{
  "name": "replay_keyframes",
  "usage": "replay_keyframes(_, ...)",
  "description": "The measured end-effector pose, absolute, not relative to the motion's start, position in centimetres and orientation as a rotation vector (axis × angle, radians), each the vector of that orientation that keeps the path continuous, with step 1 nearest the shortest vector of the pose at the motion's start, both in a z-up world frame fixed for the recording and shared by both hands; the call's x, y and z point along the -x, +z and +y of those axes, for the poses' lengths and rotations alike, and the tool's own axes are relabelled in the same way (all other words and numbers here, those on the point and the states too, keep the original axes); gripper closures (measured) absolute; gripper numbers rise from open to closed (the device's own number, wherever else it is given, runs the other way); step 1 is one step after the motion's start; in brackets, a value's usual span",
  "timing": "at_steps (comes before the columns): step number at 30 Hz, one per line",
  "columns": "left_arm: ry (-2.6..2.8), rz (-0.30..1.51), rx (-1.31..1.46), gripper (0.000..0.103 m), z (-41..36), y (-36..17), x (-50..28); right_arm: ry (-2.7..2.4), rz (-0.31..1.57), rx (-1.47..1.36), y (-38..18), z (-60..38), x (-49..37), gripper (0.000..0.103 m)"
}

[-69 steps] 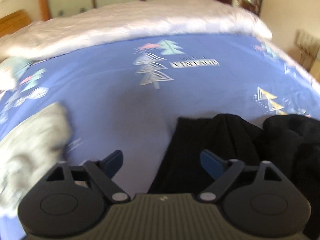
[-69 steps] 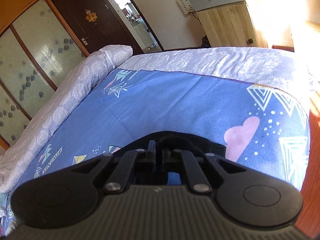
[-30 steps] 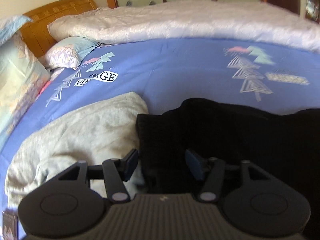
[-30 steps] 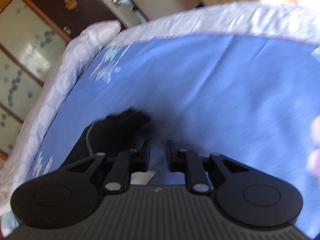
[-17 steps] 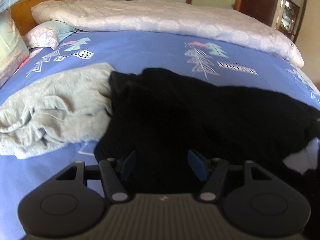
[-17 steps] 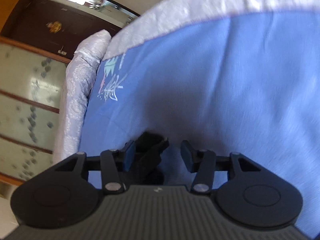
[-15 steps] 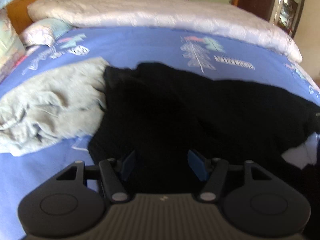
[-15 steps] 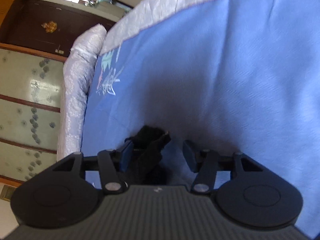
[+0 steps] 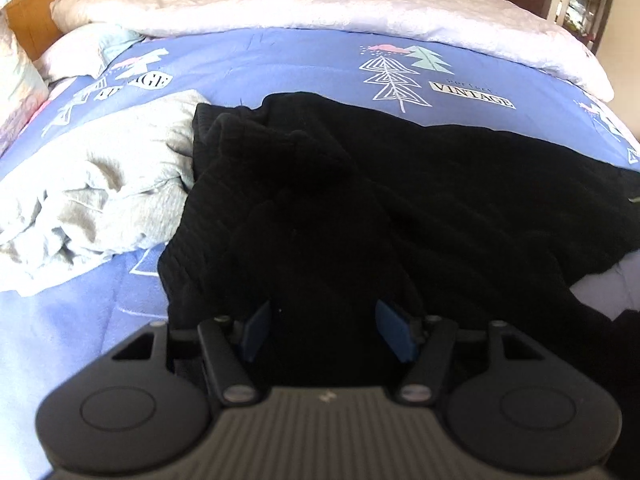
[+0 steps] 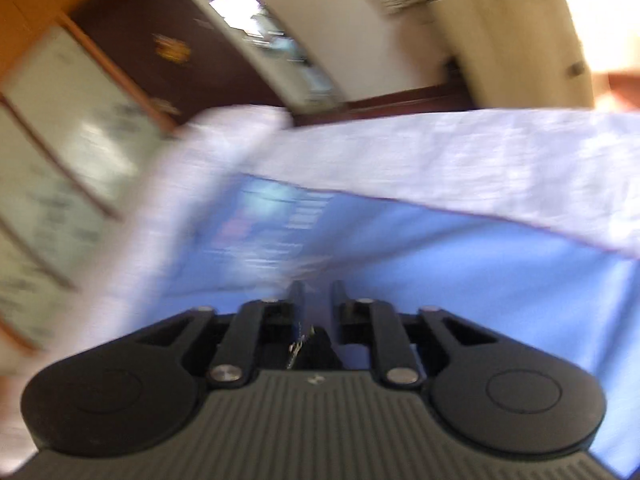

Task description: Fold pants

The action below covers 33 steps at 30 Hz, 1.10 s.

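The black pants (image 9: 360, 184) lie spread and rumpled across the blue patterned bedcover (image 9: 280, 60) in the left wrist view. My left gripper (image 9: 326, 330) is open, its blue pads either side of a fold of the black fabric at the near edge. In the blurred right wrist view, my right gripper (image 10: 318, 294) has its fingers nearly together, with a bit of black cloth (image 10: 316, 350) and a small metal piece low between them. The pants are otherwise hidden in that view.
A crumpled grey garment (image 9: 92, 192) lies left of the pants, touching them. A white quilt (image 9: 320, 4) runs along the far side of the bed, pillows (image 9: 80, 48) at far left. A dark door (image 10: 192, 40) and wooden cabinet (image 10: 512, 32) stand beyond the bed.
My left gripper has moved closer over the pants, jaws still open. My right gripper has narrowed from open to nearly shut and swung upward, blurring its view.
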State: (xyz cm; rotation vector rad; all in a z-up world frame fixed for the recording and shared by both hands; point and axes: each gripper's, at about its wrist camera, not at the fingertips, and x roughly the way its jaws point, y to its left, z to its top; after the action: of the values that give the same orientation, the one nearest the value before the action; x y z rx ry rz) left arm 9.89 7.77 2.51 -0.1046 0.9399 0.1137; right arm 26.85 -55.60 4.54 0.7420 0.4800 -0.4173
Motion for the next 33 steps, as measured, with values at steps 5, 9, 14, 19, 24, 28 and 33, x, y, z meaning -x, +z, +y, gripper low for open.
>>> replay_keyframes(5,0.116,0.927,0.117,0.043,9.0,4.0,-7.7,-0.343,0.494,-0.909,2.4,-56.8,-19.9,0.07)
replay_keyframes(9,0.155,0.905,0.19,0.038,11.7,5.2,-4.9,-0.186,0.544,-0.91,2.7,-55.2,-13.3,0.06)
replay_keyframes(14,0.23,0.907,0.316,0.032,15.6,5.4,-1.6,-0.003,0.637,-0.893,2.0,-51.4,-6.7,0.049)
replay_keyframes(19,0.21,0.929,0.548,0.025,18.8,4.1,0.5,0.056,0.699,-0.947,-0.4,-48.4,-1.5,0.043)
replay_keyframes(24,0.154,0.945,0.653,0.016,19.2,2.1,-0.4,0.124,0.699,-1.081,-1.9,-47.3,0.8,0.044)
replay_keyframes(28,0.145,0.942,0.687,0.017,18.6,0.4,-2.3,0.169,0.746,-1.095,-1.3,-46.3,0.0,0.043)
replay_keyframes(33,0.173,0.95,0.623,0.092,16.6,1.4,-2.4,0.152,0.803,-1.097,-1.3,-44.1,-2.8,0.092)
